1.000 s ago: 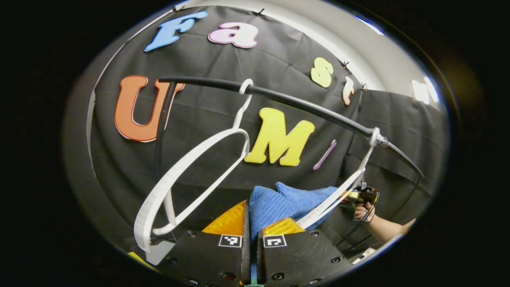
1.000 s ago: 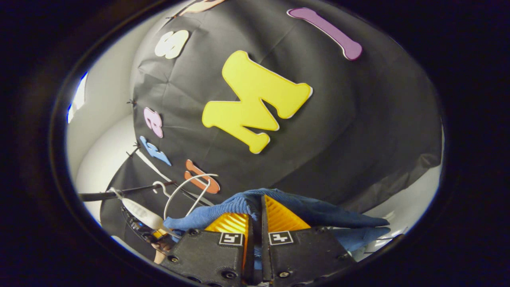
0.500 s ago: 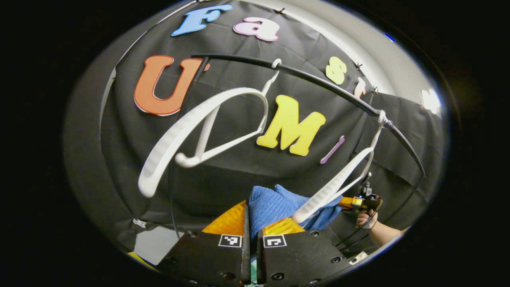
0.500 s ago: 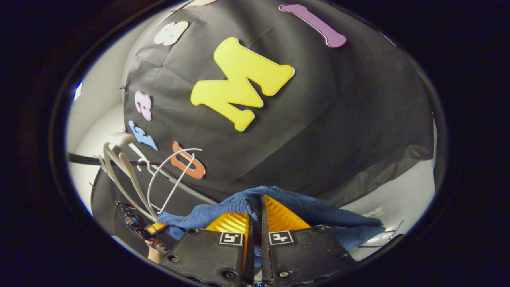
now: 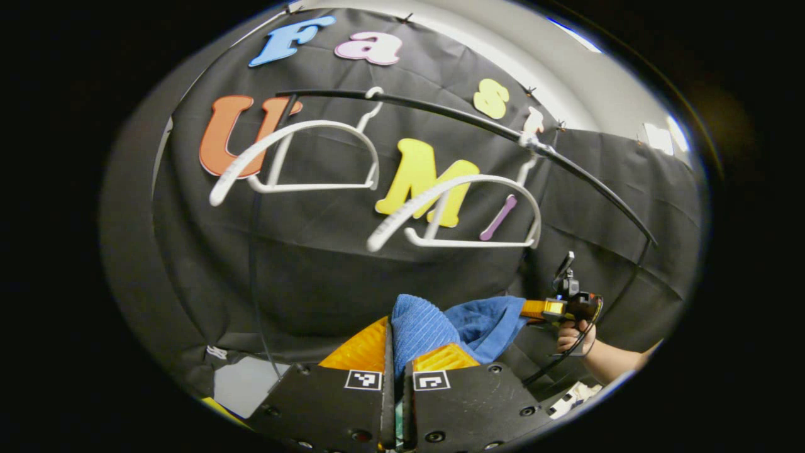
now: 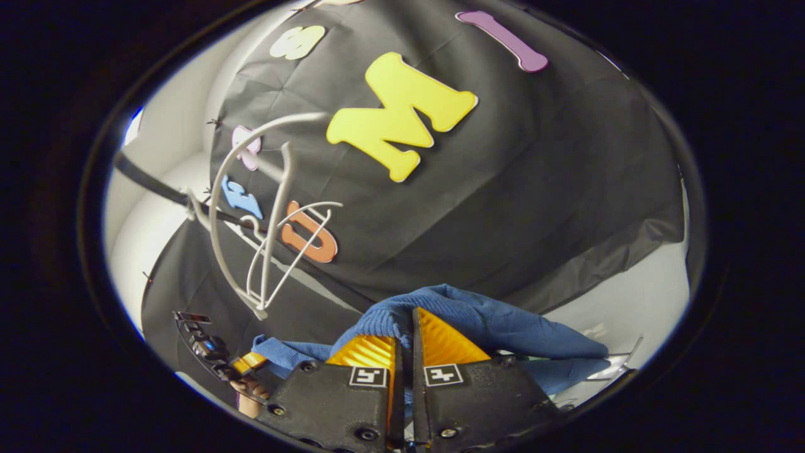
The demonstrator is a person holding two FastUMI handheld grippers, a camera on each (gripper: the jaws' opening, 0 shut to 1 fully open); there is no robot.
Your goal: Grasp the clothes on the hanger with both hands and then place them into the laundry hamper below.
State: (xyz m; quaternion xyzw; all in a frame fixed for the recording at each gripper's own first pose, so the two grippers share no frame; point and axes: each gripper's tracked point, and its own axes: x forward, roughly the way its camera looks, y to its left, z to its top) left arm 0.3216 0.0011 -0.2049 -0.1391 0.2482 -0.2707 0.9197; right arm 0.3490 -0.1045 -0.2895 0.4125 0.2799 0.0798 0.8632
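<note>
Booth hung with black cloth; pale wall shows beyond its edges. Landmark for all places: the black rail [image 5: 478,126].

Nearest, below the rail: left gripper [image 5: 395,352], jaws narrow and pinched on a fold of the blue garment [image 5: 434,324]. Cloth stands up between the two fingers. In the right gripper view the right gripper [image 6: 407,343] is the same, jaws nearly closed with the blue garment [image 6: 478,321] bunched over and around them. The garment spans from one gripper to the other, below the rail and clear of the hangers.

Farther, below and right of the rail's middle in the left gripper view: the other gripper held in a hand [image 5: 569,333], garment edge running to it.

Farthest: two white hangers on the rail, both bare. Left hanger [image 5: 302,157] hooks near the rail's left end, right hanger [image 5: 465,214] hooks past its middle. Both hang tilted, not square.

Judgement: garment is off the hanger; the step in hand is carrying it down to the hamper. Hamper not seen here, presumably under the rail.

To do it well: keep both pinches firm, lower both ends together so the cloth stays stretched and does not snag a hanger tip. Bring the grippers closer so slack falls inside the hamper mouth. Release only when the bulk is inside.
</note>
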